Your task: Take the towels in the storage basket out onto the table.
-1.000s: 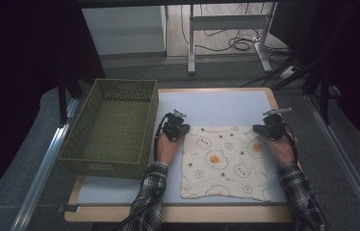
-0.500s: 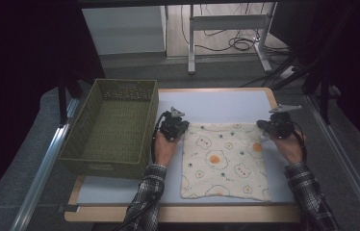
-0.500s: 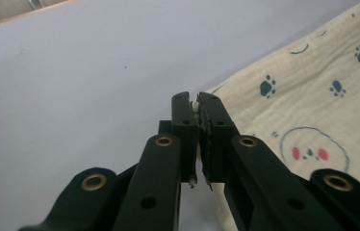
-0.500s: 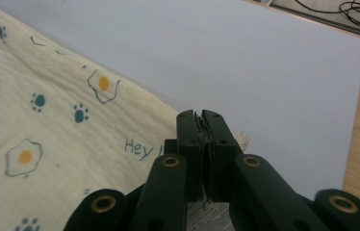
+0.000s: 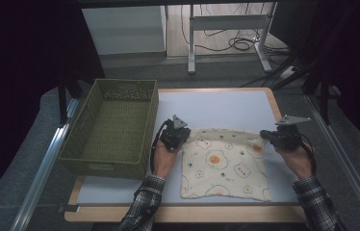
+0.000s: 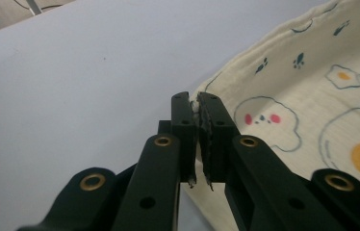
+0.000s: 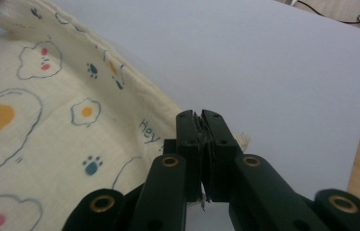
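A cream cloth point(image 5: 224, 163) printed with fried eggs and bears lies on the pale table top point(image 5: 216, 108). My left gripper point(image 5: 182, 133) is shut on the cloth's far left corner; in the left gripper view the cloth point(image 6: 308, 101) edge is pinched between the black jaws of this gripper point(image 6: 197, 103). My right gripper point(image 5: 266, 135) is shut on the far right corner; in the right gripper view the cloth point(image 7: 62, 120) edge sits between the closed jaws of this gripper point(image 7: 200, 118). Both far corners are raised a little off the table.
A green woven basket point(image 5: 113, 127) stands at the left of the table, close beside my left hand. Bare table top lies beyond the cloth. A wooden rim point(image 5: 274, 103) borders the table. Desk legs and cables point(image 5: 236, 43) stand on the floor behind.
Both grippers have moved up and away from the person with the cloth's far corners held, so the far edge is lifted and stretched.
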`<state>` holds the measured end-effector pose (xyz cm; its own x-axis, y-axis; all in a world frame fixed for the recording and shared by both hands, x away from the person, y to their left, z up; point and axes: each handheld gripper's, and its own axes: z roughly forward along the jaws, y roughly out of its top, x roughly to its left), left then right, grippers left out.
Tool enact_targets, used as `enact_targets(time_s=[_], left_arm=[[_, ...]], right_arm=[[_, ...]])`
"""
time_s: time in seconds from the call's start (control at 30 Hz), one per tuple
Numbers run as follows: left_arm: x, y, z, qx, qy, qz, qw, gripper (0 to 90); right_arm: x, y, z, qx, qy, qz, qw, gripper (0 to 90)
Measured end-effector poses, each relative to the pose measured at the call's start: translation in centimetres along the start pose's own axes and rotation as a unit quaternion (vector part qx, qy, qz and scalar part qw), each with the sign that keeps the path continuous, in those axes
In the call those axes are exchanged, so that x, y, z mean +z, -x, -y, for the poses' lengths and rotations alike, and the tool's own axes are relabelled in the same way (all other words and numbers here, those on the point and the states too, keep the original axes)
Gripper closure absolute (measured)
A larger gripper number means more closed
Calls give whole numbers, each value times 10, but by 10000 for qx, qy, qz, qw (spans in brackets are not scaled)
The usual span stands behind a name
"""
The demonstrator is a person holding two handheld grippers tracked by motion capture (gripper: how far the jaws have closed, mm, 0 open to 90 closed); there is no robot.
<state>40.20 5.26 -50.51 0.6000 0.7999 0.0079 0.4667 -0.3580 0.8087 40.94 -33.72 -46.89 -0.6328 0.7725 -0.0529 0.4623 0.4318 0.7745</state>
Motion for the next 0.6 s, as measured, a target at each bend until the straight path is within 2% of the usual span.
enact_targets(time_s=[0.27, 0.6], left_arm=[[-14, 13, 14, 70, 35, 139, 9999, 859], [-32, 27, 36, 111, 158, 387, 9991, 860]], right_arm=[[-19, -11, 17, -55, 31, -98, 9999, 870], [-35, -26, 39, 22, 56, -267, 9996, 871]])
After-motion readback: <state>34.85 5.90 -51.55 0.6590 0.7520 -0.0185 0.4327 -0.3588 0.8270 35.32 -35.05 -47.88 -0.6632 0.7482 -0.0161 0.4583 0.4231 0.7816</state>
